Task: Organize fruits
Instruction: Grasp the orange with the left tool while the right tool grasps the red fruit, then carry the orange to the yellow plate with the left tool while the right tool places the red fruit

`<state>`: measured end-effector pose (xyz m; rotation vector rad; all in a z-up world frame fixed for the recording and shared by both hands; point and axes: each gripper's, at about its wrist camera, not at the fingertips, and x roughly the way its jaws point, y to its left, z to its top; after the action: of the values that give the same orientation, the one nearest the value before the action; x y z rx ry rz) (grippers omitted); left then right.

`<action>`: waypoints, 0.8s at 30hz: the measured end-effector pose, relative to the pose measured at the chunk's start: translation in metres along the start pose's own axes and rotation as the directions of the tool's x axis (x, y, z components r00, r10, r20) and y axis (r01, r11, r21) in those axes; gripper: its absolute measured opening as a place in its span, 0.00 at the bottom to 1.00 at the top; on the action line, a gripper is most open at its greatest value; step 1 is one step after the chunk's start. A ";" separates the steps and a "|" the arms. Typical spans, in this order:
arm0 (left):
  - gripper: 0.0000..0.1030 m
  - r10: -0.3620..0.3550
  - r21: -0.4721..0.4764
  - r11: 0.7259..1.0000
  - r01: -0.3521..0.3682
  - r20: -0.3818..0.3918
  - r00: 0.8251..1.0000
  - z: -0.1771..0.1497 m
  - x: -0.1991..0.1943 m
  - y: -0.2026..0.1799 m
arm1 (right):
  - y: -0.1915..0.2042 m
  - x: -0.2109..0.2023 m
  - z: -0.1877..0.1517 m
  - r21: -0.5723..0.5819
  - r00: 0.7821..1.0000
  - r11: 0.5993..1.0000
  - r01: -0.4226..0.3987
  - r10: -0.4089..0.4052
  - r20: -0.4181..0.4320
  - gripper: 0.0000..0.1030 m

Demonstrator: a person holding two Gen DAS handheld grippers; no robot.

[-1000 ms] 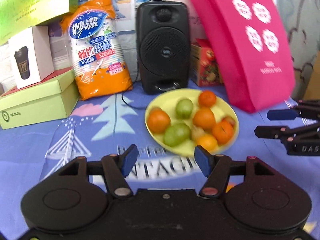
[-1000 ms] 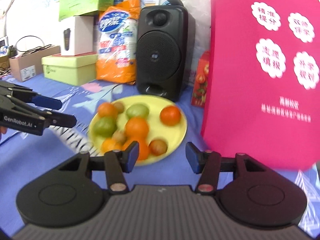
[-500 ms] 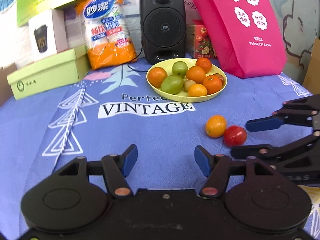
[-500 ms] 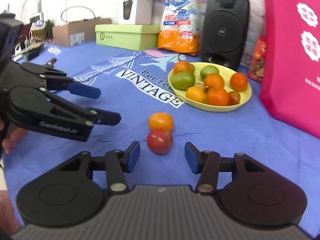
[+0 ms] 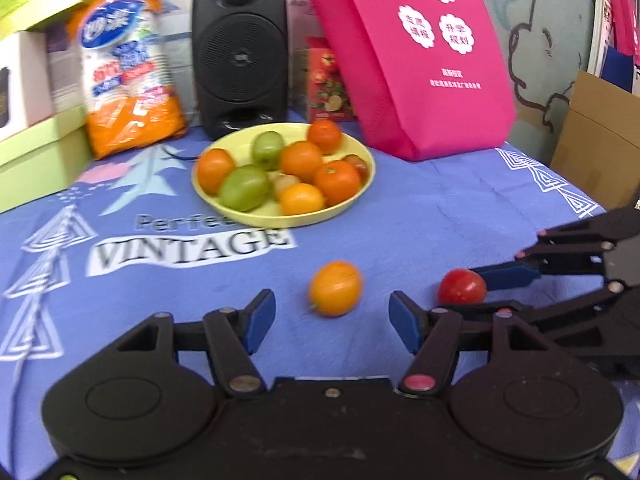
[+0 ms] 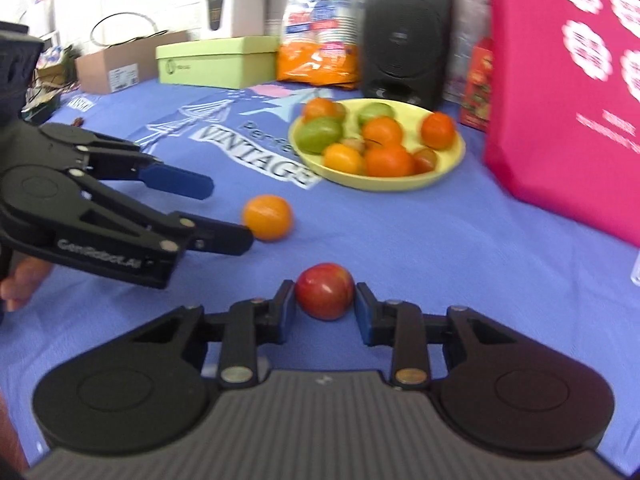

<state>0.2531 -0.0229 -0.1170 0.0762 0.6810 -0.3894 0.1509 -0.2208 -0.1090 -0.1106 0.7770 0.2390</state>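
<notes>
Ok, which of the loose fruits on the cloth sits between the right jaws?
The red fruit, alone between the right gripper jaws. The orange one lies farther off, by the left gripper, whose jaws are closing.

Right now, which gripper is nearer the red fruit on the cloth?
Right. The right gripper has the red fruit between its pads; the left gripper stands off beside it, aimed at the orange fruit, closing.

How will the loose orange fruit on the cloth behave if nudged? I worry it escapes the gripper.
The orange fruit is round and sits free on the blue cloth, so it will probably roll. Its skin looks smooth, so it may slip. The left gripper, its jaws closing, has not touched it.
</notes>
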 end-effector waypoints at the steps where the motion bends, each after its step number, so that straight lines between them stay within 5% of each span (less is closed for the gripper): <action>1: 0.47 0.003 0.002 1.000 -0.003 -0.009 1.000 0.000 0.006 -0.003 | -0.004 -0.002 -0.002 0.016 1.000 1.000 -0.004 0.004 0.004 0.30; 7: 0.29 0.014 -0.001 1.000 -0.014 -0.002 1.000 -0.002 0.017 -0.006 | -0.008 -0.004 -0.007 0.031 1.000 0.999 -0.009 0.008 0.020 0.30; 24: 0.29 0.024 0.011 1.000 -0.025 0.036 0.999 -0.005 -0.031 -0.016 | 0.004 -0.013 -0.008 0.036 1.000 0.999 0.008 -0.009 0.029 0.31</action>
<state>0.2221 -0.0264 -0.1007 0.0878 0.6418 -0.3701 0.1357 -0.2204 -0.1059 -0.0764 0.7516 0.2177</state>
